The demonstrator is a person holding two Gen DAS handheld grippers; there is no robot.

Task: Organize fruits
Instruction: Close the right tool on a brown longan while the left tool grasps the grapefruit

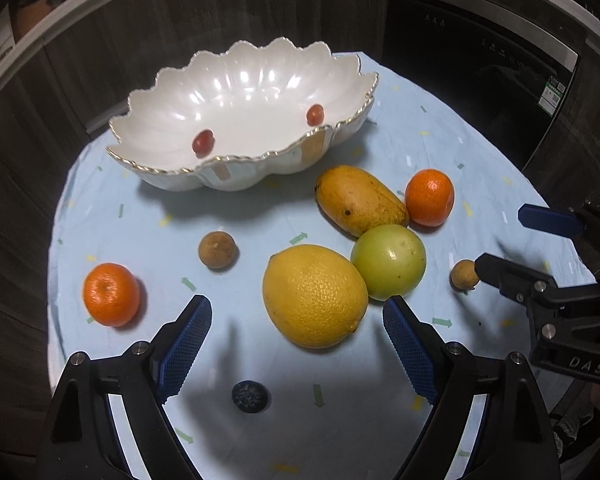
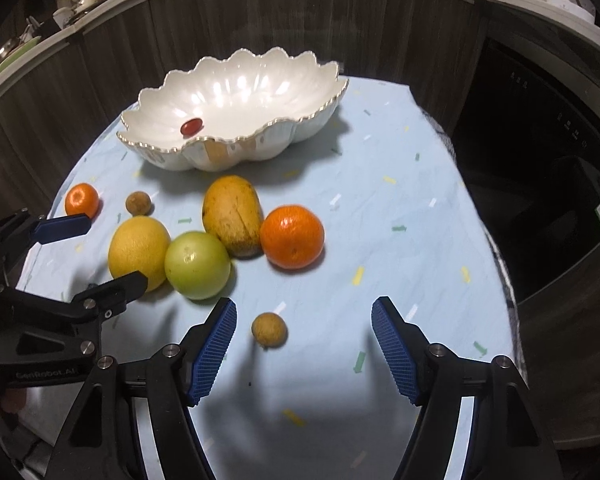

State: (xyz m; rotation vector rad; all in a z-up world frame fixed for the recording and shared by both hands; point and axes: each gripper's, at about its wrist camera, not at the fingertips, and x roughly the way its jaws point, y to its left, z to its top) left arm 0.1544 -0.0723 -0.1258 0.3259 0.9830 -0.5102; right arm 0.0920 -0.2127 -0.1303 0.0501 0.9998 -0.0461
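Observation:
A white scalloped bowl [image 1: 168, 128] [image 2: 300, 76] at the back of the table holds two cherry tomatoes [image 1: 202, 142] [image 1: 315, 114]. On the cloth lie a lemon [image 1: 315, 295] [image 2: 139, 253], a green apple [image 1: 388, 261] [image 2: 197, 265], a mango [image 1: 360, 199] [image 2: 232, 214], two tangerines [image 1: 111, 294] [image 1: 429, 197], two brown longans [image 1: 217, 249] [image 2: 269, 329] and a dark berry [image 1: 249, 396]. My left gripper [image 1: 296, 324] is open above the lemon's near side. My right gripper [image 2: 304, 332] is open, with the longan between its fingers' line.
The round table has a light blue patterned cloth [image 2: 400, 200]. Dark wood cabinets [image 2: 260, 12] curve behind it, and a dark appliance [image 2: 540, 160] stands at the right. Each gripper shows in the other's view: the right one [image 1: 500, 240], the left one [image 2: 112, 252].

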